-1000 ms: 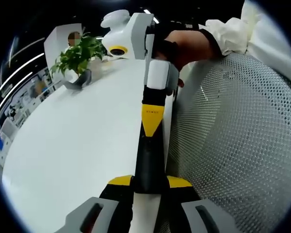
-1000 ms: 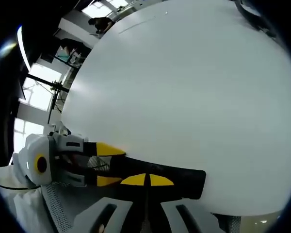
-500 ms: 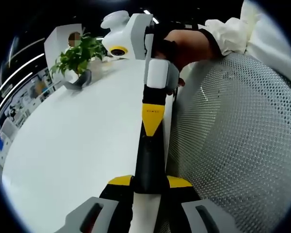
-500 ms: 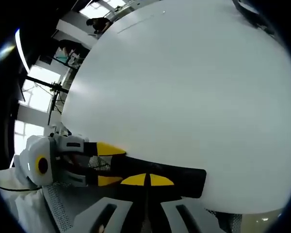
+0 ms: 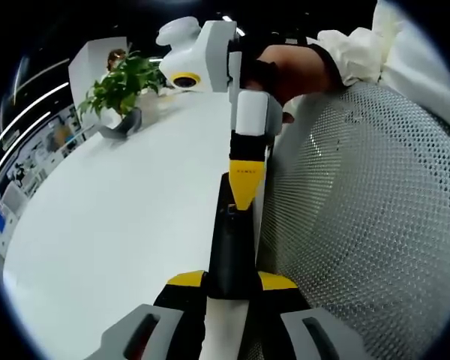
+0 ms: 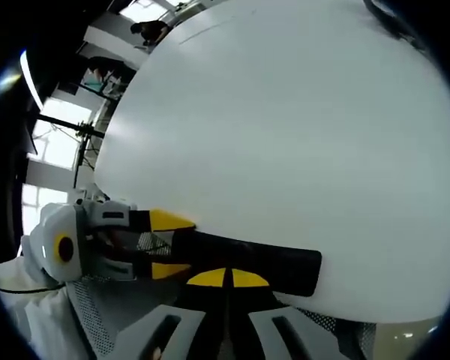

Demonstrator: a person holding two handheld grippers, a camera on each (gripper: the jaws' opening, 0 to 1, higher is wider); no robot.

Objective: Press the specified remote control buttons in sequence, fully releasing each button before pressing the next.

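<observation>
Found the remote control (image 5: 229, 247) clamped lengthwise in the left gripper (image 5: 231, 281), yellow pads closed on its near end and the body running out ahead of them along the edge of the white table (image 5: 120, 225). Saw the right gripper (image 5: 244, 201) coming in from beyond the far end of the remote, jaws brought together on nothing, the joined yellow tip pointing down at the remote's upper face. Compared with half a second ago, noted that tip shifted slightly off toward the mesh chair back (image 5: 360, 225) beside the remote; in the right gripper view, noted more of the black body clear of the right gripper's own tips than before. Judged this as a small lift off the button, that is, the release the task demands between presses. Could not confirm full clearance, nor read any button, at this angle. Advise confirming a visible gap above the remote before the next press. Also recorded a potted plant (image 5: 124, 86) well beyond the remote's far end.
</observation>
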